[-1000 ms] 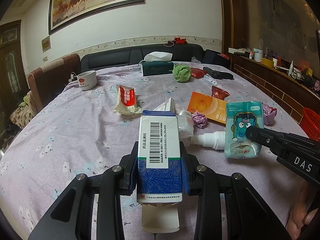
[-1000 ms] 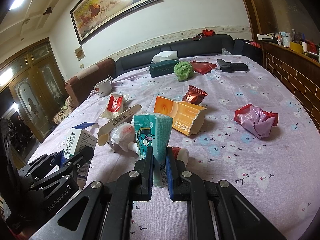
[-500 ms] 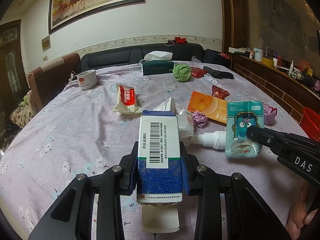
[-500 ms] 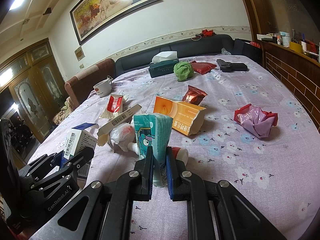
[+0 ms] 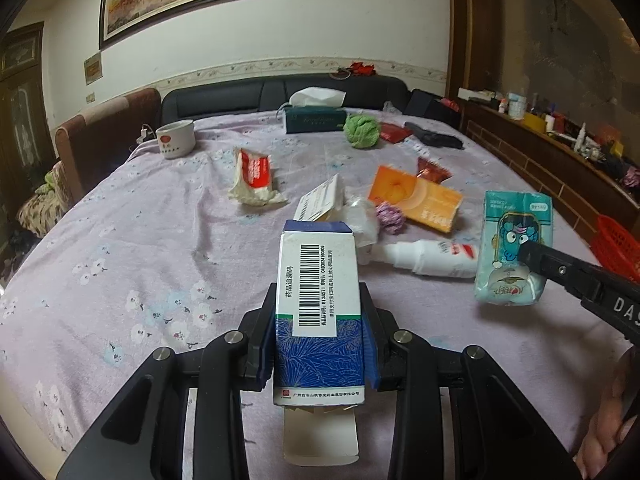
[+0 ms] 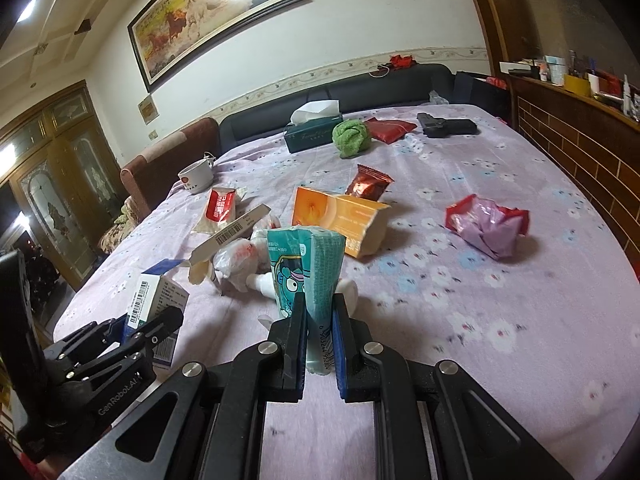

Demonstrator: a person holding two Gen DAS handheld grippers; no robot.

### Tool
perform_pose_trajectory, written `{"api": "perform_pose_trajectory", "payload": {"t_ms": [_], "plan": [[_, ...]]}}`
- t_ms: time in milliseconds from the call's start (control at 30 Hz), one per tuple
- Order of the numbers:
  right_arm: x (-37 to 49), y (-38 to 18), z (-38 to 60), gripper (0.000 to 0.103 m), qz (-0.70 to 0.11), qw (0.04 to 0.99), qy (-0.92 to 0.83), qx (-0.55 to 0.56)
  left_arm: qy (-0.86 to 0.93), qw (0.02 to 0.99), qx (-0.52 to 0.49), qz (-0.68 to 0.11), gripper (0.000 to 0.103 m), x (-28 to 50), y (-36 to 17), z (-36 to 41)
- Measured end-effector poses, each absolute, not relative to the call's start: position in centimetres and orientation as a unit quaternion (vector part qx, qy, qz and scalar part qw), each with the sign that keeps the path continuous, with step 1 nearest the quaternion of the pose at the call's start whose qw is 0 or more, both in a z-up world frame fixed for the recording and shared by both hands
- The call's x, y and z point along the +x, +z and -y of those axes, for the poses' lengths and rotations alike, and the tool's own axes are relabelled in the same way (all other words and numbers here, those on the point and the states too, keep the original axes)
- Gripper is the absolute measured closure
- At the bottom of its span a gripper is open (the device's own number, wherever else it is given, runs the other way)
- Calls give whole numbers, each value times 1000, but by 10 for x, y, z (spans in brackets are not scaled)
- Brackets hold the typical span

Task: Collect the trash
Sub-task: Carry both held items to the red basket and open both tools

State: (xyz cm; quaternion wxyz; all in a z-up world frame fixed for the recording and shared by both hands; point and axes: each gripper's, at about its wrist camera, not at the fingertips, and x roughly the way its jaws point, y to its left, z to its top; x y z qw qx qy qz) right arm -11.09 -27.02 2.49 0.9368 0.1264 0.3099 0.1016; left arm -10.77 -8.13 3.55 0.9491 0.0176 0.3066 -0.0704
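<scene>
My left gripper (image 5: pixel 318 336) is shut on a white and blue medicine box (image 5: pixel 318 304) with a barcode, held over the near part of the table. It also shows in the right wrist view (image 6: pixel 154 300). My right gripper (image 6: pixel 319 320) is shut on a teal tissue pack (image 6: pixel 308 268) with a cartoon face, held upright; the pack also shows in the left wrist view (image 5: pixel 514 248). Loose trash lies ahead: an orange box (image 5: pixel 416 198), a white spray bottle (image 5: pixel 424 258), a red and white wrapper (image 5: pixel 254 176), a dark red snack packet (image 6: pixel 368 182) and a crumpled red and purple bag (image 6: pixel 486 224).
A purple flowered cloth (image 5: pixel 140 220) covers the table. At the far end are a white cup (image 5: pixel 176 138), a green tissue box (image 5: pixel 314 120), a green ball of cloth (image 5: pixel 362 130) and a black object (image 6: pixel 446 126). A red basket (image 5: pixel 618 248) stands off the right edge.
The tissue pack in my right gripper has risen slightly and shifted a little to the right. My left gripper and the medicine box have held still.
</scene>
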Motion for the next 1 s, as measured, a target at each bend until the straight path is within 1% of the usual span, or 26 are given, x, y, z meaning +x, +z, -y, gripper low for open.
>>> {"api": "perform_pose_trajectory", "payload": {"t_ms": [333, 533, 700, 867, 1000], "plan": [[-146, 49, 296, 91, -285, 940, 89, 162, -128, 948, -1, -293, 70, -133, 71, 91], [-170, 58, 328, 91, -267, 944, 66, 179, -182, 935, 15, -303, 70, -130, 85, 130], [-189, 66, 386, 91, -244, 946, 17, 210, -258, 914, 39, -311, 70, -122, 99, 193], [-219, 76, 467, 91, -206, 943, -62, 256, -346, 881, 50, -319, 70, -118, 117, 278], [-243, 81, 527, 90, -188, 934, -132, 273, -408, 853, 60, -321, 70, -118, 121, 352]]}}
